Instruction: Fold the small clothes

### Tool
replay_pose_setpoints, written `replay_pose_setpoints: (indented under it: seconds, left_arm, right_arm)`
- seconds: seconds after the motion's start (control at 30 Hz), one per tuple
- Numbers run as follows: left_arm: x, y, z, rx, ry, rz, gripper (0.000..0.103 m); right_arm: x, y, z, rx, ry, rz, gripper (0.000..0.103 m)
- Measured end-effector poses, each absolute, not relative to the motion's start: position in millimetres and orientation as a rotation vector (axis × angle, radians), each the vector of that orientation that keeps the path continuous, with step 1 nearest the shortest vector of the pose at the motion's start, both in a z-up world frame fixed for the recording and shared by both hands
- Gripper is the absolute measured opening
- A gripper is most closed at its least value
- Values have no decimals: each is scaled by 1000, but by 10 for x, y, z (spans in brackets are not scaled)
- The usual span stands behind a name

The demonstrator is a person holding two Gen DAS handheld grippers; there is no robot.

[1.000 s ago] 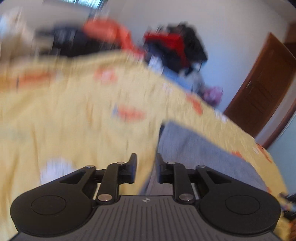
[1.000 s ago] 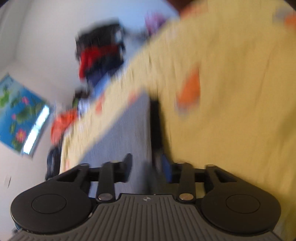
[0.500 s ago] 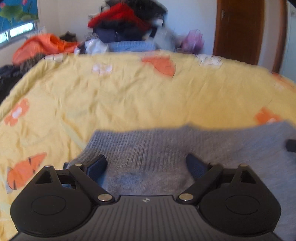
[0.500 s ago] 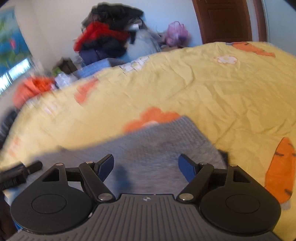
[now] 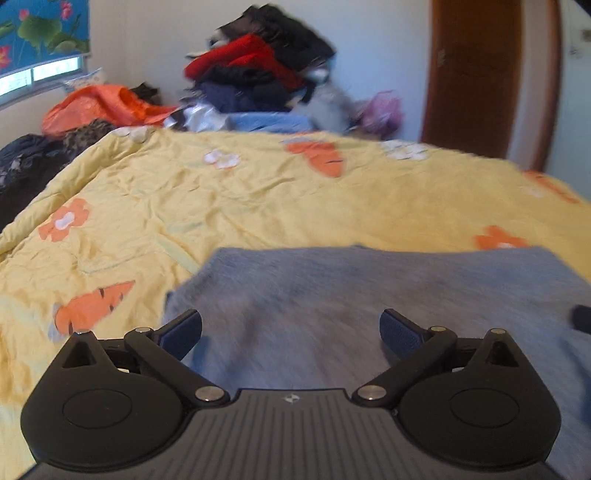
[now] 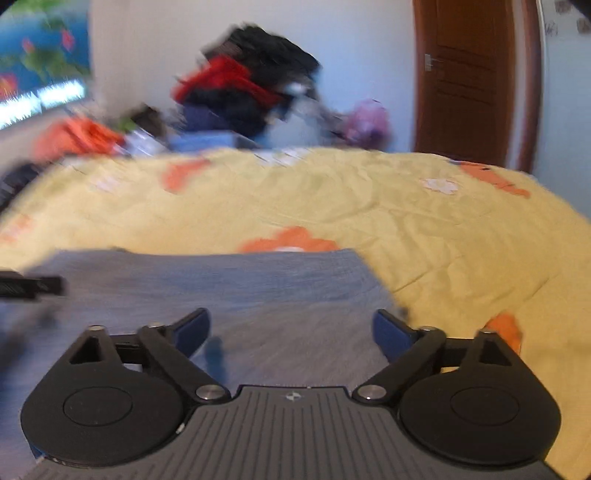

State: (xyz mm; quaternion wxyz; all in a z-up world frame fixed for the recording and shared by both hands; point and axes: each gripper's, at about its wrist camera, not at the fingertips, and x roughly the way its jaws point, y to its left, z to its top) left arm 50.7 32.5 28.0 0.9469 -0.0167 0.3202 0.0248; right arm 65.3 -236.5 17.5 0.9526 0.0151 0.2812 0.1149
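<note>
On the bed, near edge, item one: grey ribbed knit garment (image 5: 369, 288), small, lying flat on the yellow quilted bedspread with orange carrots and flowers (image 5: 229, 206). It looks folded to a rough rectangle; far edge straight, left corner slightly ragged, detail lost to blur.

Item two: my left gripper (image 5: 291, 328), black with blue pads, jaws spread wide and just finished opening, nothing between them. It hangs over the left half of the garment; I cannot tell whether it touches the knit.

Item three: my right gripper (image 6: 291, 326), same make, jaws just opened wide, empty, over the garment's right half near its right edge. The tip of the other gripper shows at each view's side.

Item four, background: heap of red, black and blue clothes (image 5: 258, 74) beyond the bed; orange bundle of cloth (image 5: 107, 107) at far left; brown wooden door (image 5: 480, 77); blue flower-print blind (image 5: 40, 33) over a window.

Risks, as I judge them: the fold may be only half done. Soft knit slides on a smooth quilt, so a one-sided pinch could drag the layers askew. A pad set too deep could catch the bedspread along with the garment and lift both. Uneven lifting between my two grippers would skew the next crease.
</note>
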Motion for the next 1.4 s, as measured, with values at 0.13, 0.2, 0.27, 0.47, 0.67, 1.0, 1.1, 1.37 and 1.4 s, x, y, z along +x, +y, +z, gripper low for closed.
replay_pose_setpoints:
  seconds: [0.13, 0.2, 0.27, 0.47, 0.67, 1.0, 1.1, 1.37, 1.4]
  left_arm:
    - [362, 186, 111, 6, 724, 3, 103]
    - [296, 252, 11, -26, 683, -14, 103]
    - [316, 303, 16, -55, 687, -19, 103]
    - [291, 286, 13, -54, 681, -12, 103]
    - [273, 280, 11, -55, 678, -9, 103]
    - [259, 283, 13, -63, 674, -13, 103]
    - [250, 287, 13, -65, 673, -14, 103]
    - [251, 290, 12, -64, 673, -13, 103]
    - [252, 290, 12, -64, 673, -13, 103]
  right_arm:
    - [468, -2317, 55, -64, 606, 216, 102]
    - [476, -2363, -68, -90, 638, 200, 102]
    - [495, -2494, -86, -29, 651, 207, 103]
    - [585, -2592, 83, 100, 729, 189, 99]
    - [840, -2167, 254, 110, 702, 277, 103]
    - [938, -2020, 18, -120, 700, 269, 103]
    - [843, -2376, 70, -60, 739, 240, 102]
    - [256, -3069, 284, 132, 751, 169, 102]
    - [196, -3074, 262, 133, 760, 192, 101]
